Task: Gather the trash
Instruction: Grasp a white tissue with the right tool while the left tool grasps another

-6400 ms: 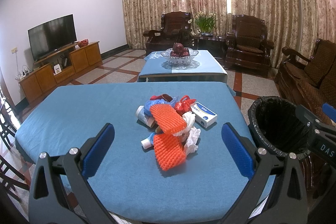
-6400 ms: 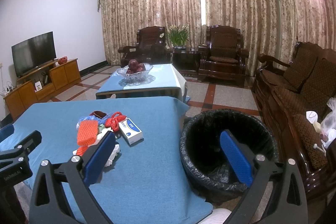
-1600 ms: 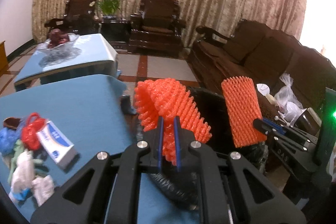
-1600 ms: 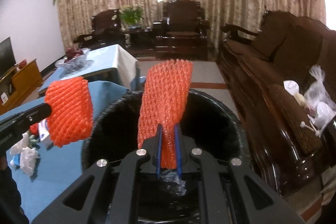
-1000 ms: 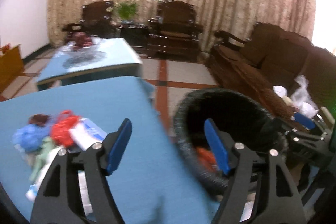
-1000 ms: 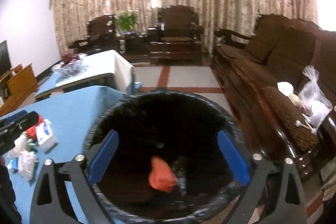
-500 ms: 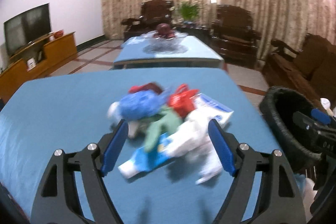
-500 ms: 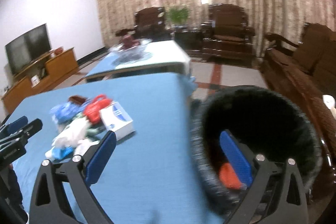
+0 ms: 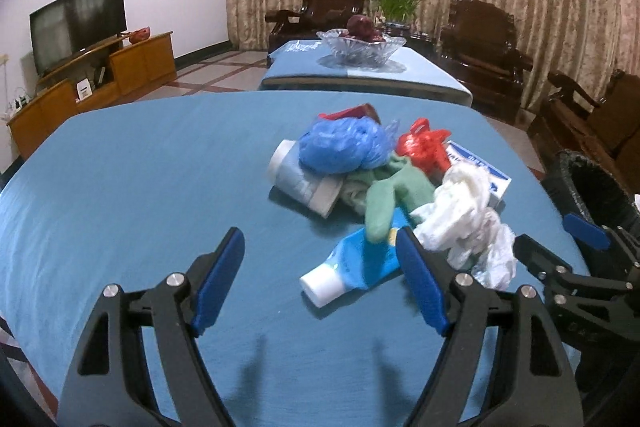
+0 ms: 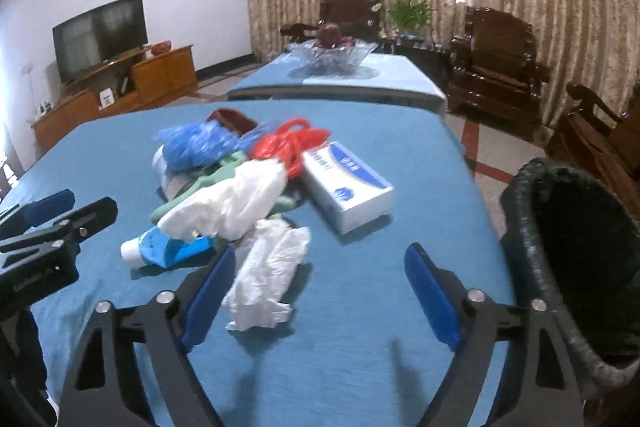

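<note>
A heap of trash lies on the blue table (image 9: 140, 187): a blue plastic bag (image 9: 344, 145), a red bag (image 9: 424, 145), a green rag (image 9: 394, 197), white crumpled plastic (image 9: 464, 215), a blue tube with a white cap (image 9: 352, 267) and a white-blue box (image 10: 346, 185). My left gripper (image 9: 320, 287) is open and empty, just in front of the tube. My right gripper (image 10: 318, 299) is open and empty, with a white crumpled wrapper (image 10: 270, 275) between its fingers. The black-lined bin (image 10: 568, 251) stands at the table's right edge.
A second blue table with a glass fruit bowl (image 9: 360, 47) stands behind. Dark wooden armchairs (image 9: 484, 39) line the curtained wall. A TV (image 9: 76, 23) on a wooden cabinet is at the left. The other gripper shows at each view's edge (image 9: 580, 267).
Both grippers let their orange foam nets fall into the bin, opened, and swung left from the bin back to the trash heap, coming closer and lower to it.
</note>
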Demonstrator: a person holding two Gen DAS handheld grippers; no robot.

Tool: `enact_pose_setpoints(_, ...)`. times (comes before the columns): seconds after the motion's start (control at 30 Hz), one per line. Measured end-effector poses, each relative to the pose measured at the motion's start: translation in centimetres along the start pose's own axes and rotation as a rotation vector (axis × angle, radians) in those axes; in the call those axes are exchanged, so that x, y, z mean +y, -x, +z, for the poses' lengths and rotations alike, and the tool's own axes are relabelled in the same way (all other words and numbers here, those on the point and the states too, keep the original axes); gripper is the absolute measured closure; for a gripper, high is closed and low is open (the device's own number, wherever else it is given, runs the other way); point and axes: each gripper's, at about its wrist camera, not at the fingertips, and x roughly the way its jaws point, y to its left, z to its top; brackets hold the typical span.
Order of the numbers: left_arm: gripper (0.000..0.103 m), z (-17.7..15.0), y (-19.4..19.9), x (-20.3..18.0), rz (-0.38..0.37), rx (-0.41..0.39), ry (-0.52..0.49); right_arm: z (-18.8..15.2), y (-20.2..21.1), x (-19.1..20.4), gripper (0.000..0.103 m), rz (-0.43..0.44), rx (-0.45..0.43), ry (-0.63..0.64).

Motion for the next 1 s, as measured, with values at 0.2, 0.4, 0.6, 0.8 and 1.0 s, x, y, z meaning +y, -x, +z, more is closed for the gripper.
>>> enact_pose_setpoints(0.2,0.028,-0.8,-0.6,0.6,0.004,0.013,0.018,-0.8,-1.9,0.6,0.047,0.039,0.073,0.007)
enact_pose_setpoints(0.4,0.028,-0.9,-0.8,0.2,-0.01,0.016,0.013,-1.3,-2.0,0.5,0.092,0.13,0.101,0.008)
enact_pose_setpoints(0.6,0.028,-0.8,-0.5,-1.4,-0.04,0.009,-0.002,-0.8,0.0,-1.0,0.094,0.098,0.064,-0.004)
enact_pose_setpoints(0.8,0.028,-0.6,-0.4,-3.6,-0.087,0.003,-0.028,0.1,1.5,-3.4,0.094,0.044,0.034,-0.028)
enact_pose_setpoints(1.0,0.033,0.0,-1.4,-6.5,-0.13,0.008,-0.055,0.8,2.1,-5.4,0.094,0.013,0.016,-0.052)
